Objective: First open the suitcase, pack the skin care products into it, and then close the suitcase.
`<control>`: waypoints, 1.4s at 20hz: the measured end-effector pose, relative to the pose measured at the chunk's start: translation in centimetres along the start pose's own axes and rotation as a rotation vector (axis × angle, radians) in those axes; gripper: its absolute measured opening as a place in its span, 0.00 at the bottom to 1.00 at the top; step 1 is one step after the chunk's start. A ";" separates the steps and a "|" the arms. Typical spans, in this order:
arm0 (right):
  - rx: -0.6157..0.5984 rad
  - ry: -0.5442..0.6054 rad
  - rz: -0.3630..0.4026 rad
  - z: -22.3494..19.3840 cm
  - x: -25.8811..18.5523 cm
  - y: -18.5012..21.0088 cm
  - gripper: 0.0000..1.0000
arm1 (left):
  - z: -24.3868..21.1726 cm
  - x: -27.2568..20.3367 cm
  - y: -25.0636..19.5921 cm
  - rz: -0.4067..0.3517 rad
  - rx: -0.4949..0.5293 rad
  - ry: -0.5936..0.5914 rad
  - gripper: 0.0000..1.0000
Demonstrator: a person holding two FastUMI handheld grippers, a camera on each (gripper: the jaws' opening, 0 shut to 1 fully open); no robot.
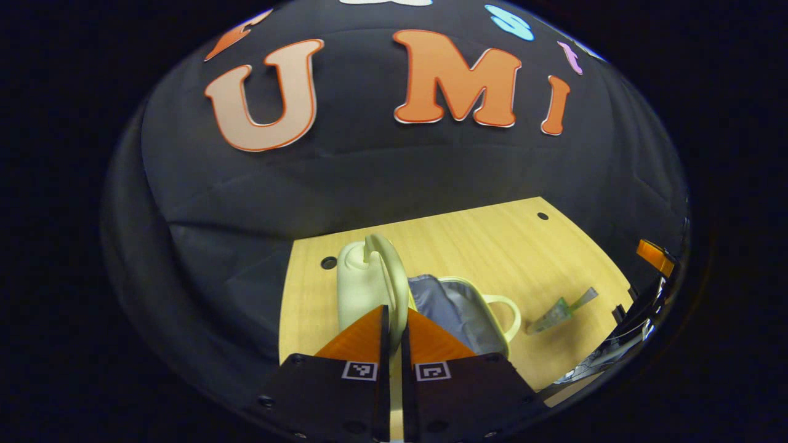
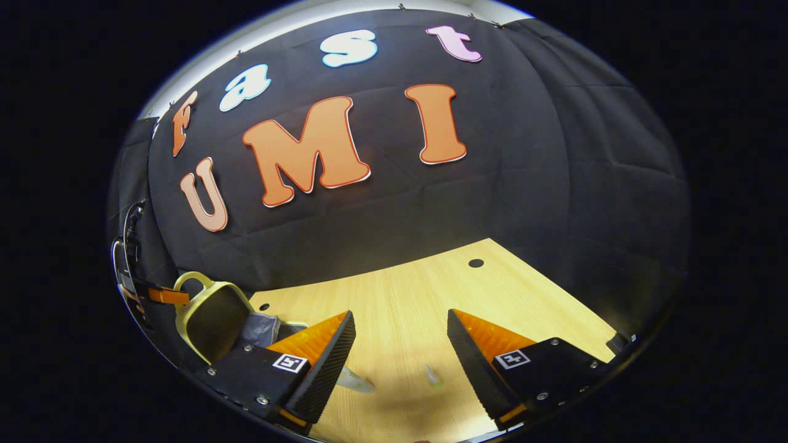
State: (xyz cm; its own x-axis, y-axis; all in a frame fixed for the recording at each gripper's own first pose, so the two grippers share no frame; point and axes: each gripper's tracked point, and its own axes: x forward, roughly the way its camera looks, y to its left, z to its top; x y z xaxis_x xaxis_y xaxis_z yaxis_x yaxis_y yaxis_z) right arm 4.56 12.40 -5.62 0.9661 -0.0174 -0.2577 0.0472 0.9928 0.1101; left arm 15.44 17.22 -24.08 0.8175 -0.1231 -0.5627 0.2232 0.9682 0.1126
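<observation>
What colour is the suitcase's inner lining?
Light grey lining inside the pale yellow-green suitcase, clearest in the left gripper view.

**Wooden counter against a dark cloth wall**

A light wooden counter (image 1: 468, 240) stands in front of a black cloth wall (image 1: 381, 178) that hangs in soft folds. In the left gripper view the counter has two small round holes, one near its left edge (image 1: 329, 263) and one toward its far right corner (image 1: 542, 216). In the right gripper view the counter (image 2: 406, 295) again meets the wall (image 2: 523, 184), with a hole (image 2: 476, 263) near the far edge.
</observation>
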 end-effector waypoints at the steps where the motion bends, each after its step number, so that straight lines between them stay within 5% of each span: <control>1: 0.001 -0.003 0.003 0.1 0.0 0.7 0.95 | -0.5 0.0 2.0 0.013 -0.001 0.006 0.08; 13: -0.057 0.011 -0.002 -0.6 0.2 7.6 0.95 | -14.0 4.3 20.2 0.164 -0.080 0.151 0.08; 25: -0.079 0.046 -0.050 -1.6 0.2 9.0 0.95 | -25.6 11.9 24.6 0.155 -0.226 0.290 0.09; 26: -0.081 0.049 -0.052 -1.6 0.3 9.0 0.95 | -25.8 11.7 25.6 0.198 -0.210 0.292 0.08; 27: -0.080 0.051 -0.051 -1.7 0.3 9.2 0.95 | -25.7 11.5 26.8 0.241 -0.177 0.298 0.17; 28: -0.079 0.052 -0.051 -1.7 0.4 9.2 0.95 | -25.5 11.3 27.1 0.253 -0.160 0.304 0.35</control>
State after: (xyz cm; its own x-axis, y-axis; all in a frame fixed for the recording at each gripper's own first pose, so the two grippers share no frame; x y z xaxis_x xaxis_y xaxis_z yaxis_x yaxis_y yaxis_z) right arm 5.00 21.75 -6.32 0.9482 -0.0641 -0.3112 0.0738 0.9971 0.0195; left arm 17.21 47.62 -48.23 0.6368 0.1695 -0.7521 -0.0694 0.9842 0.1631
